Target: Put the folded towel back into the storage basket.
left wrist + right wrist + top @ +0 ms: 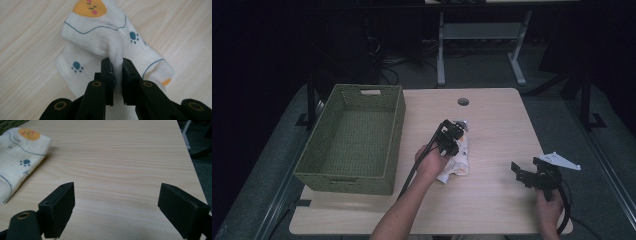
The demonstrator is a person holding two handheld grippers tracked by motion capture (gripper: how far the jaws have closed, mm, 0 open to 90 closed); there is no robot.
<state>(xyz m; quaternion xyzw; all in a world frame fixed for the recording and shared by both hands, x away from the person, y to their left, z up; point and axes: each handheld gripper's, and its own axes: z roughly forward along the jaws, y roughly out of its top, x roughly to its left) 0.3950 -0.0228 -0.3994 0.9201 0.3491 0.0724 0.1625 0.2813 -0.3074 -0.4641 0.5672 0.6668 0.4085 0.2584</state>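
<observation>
A white cloth [100, 40] printed with blue paw marks and an orange face lies crumpled near the middle of the wooden table [492, 125]. My left gripper [116, 62] is shut on a pinched fold of this cloth, which rises between its pads. In the high view the left gripper [451, 137] sits over the cloth [459, 162]. My right gripper [116, 200] stands open above bare wood at the table's right front, seen in the high view as the right gripper [524, 172]. The cloth [17, 157] lies to its far left.
A green woven basket [397, 120] with nothing inside stands on the table's left half. A round cable hole [463, 101] is near the back edge. Desk legs and cables stand on the dark floor behind. The table's right edge [191, 157] is close to my right gripper.
</observation>
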